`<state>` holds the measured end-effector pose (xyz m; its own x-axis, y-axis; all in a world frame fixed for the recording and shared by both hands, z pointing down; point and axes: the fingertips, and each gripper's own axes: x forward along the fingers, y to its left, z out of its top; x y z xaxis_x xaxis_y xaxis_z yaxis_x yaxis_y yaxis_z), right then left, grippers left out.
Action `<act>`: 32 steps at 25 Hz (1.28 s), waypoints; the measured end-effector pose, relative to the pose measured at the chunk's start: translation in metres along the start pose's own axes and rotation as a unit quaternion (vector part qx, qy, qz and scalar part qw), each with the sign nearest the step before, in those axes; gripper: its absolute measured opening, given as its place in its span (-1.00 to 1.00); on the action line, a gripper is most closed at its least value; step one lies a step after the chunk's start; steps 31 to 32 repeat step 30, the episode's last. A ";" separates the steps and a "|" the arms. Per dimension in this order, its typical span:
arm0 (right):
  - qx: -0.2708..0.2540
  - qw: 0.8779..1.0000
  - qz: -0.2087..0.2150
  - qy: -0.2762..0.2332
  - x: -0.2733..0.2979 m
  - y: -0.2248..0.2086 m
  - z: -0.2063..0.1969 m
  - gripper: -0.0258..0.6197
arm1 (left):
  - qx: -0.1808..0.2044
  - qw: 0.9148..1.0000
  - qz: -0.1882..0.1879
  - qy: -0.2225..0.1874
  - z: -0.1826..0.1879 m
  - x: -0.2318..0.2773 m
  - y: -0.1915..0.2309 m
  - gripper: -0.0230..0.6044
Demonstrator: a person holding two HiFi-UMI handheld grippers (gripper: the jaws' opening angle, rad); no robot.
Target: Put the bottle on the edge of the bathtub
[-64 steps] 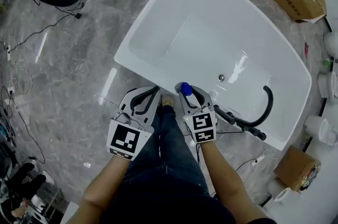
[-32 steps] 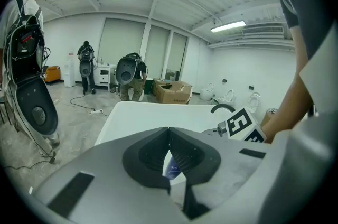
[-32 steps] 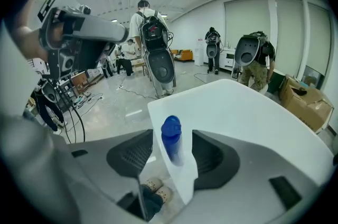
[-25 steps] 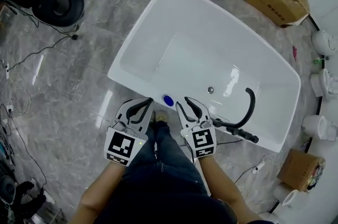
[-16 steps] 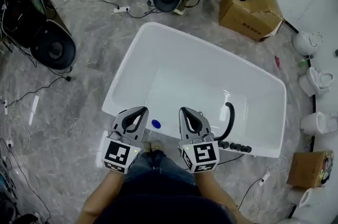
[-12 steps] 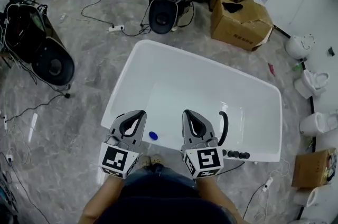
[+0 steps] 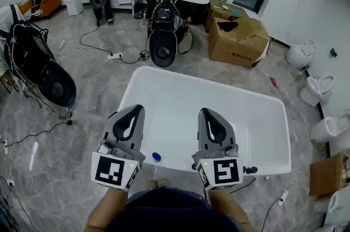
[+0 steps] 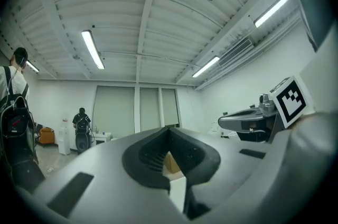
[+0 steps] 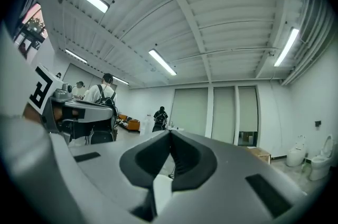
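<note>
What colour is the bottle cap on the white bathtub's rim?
Blue; the round cap shows best in head view.

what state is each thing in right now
bathtub: no water in it
bottle: upright on the near edge, blue cap on, nothing holding it
left gripper: shut, empty
right gripper: shut, empty
cardboard box: top flaps open

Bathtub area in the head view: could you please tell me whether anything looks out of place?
Nothing stands out: the bottle sits on the bathtub's near rim, only its blue cap showing, and nothing looks spilled or damaged.
</note>
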<state>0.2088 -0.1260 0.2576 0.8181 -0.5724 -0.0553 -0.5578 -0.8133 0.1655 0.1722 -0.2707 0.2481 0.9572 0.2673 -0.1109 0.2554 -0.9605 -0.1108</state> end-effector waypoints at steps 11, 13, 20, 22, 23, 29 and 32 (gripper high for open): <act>0.004 1.000 0.010 0.000 -0.007 -0.005 0.004 -0.83 | 0.000 1.000 -0.004 0.009 0.002 0.003 -0.011 -0.85; 0.004 1.000 0.010 0.003 -0.007 -0.006 0.003 -0.83 | 0.000 1.000 -0.004 0.010 0.001 0.004 -0.012 -0.85; 0.005 1.000 0.012 0.009 -0.006 -0.007 -0.001 -0.83 | -0.001 1.000 -0.005 0.013 -0.001 0.005 -0.011 -0.85; 0.006 1.000 0.013 0.010 -0.003 -0.006 0.000 -0.83 | -0.001 1.000 -0.005 0.015 0.000 0.006 -0.009 -0.85; 0.007 1.000 0.013 0.010 -0.003 -0.006 -0.001 -0.83 | -0.002 1.000 -0.006 0.016 0.000 0.006 -0.009 -0.85; 0.013 1.000 0.012 0.015 -0.007 -0.002 -0.009 -0.83 | -0.006 1.000 -0.009 0.011 -0.006 0.000 -0.011 -0.85; 0.014 1.000 0.011 0.016 -0.007 -0.001 -0.010 -0.83 | -0.006 1.000 -0.009 0.011 -0.007 0.000 -0.011 -0.85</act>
